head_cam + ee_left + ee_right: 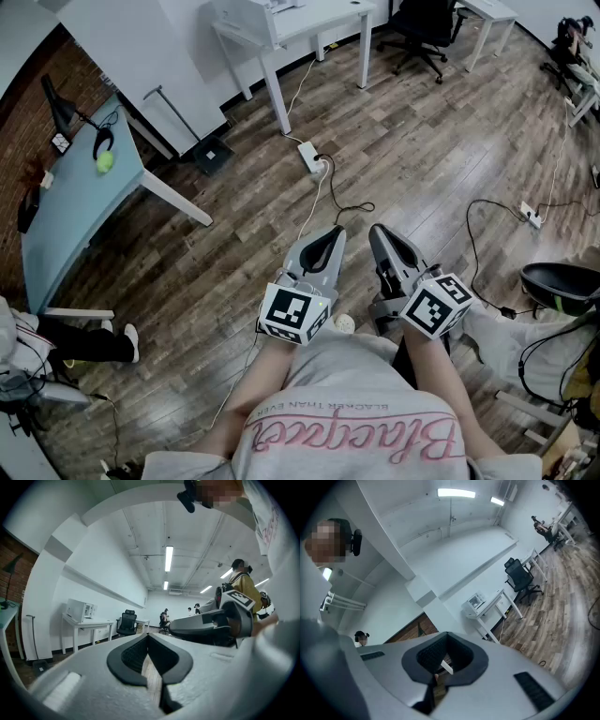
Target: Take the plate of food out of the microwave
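A person looks down at their own chest and at a wood floor (pixel 225 244). Both hands are held close to the body, each with a grey gripper pointing towards a white table (pixel 323 17) across the room.

The left gripper (pixel 333 234) is closed: its dark pads (pixel 133 656) meet at the tip, and only floor shows through the hollow behind. The right gripper (pixel 378 232) is closed in the same way and holds nothing either. Each gripper has a cube printed with bold black-and-white square patterns and no letters.

The microwave (pixel 79 610), a white box, stands on the white table, well apart from both grippers. No view shows the plate of food, and whether it is inside cannot be told.

On the floor just in front of the white table lies a white power strip (pixel 310 155) with cables trailing off. A black office chair (pixel 422 33) stands to the right of the table. To the table's left, further off, is a pale blue desk (pixel 75 216) with a black lamp (pixel 56 108) and a green ball (pixel 105 162) on it.

The person's grey shirt (pixel 356 412) has pink script lettering and a line of small dark capitals. Both are seen upside down, and neither can be read for certain.
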Demonstrator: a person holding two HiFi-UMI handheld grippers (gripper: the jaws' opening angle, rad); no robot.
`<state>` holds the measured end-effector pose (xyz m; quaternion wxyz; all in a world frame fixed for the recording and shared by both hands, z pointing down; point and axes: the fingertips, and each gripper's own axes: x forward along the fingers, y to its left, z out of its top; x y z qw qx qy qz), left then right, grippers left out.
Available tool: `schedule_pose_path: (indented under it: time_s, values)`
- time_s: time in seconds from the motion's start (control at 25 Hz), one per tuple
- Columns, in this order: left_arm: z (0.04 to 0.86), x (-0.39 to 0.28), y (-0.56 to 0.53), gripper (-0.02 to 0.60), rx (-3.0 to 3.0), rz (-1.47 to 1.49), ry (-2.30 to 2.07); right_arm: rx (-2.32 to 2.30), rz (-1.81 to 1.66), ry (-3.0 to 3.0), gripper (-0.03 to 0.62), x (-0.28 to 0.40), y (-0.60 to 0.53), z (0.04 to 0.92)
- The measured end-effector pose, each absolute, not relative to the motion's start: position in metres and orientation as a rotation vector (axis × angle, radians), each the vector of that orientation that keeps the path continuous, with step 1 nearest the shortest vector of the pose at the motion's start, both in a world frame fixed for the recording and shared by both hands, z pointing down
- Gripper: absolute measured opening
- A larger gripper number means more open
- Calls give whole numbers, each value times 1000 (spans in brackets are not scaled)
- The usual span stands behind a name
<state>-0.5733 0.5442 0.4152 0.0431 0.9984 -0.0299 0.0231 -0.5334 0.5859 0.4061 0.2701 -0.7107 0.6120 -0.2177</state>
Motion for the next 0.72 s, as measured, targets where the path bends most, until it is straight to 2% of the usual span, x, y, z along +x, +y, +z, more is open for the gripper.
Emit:
schedule_pose_path:
  time_s: [0.4, 0.72]
  values:
    - [411, -570, 518, 6, 3063, 53, -140, -1900, -596, 1693, 12, -528, 556, 409]
    - [410, -532, 471, 6, 3062, 42, -136, -1895, -521, 1702, 12, -487, 516, 399]
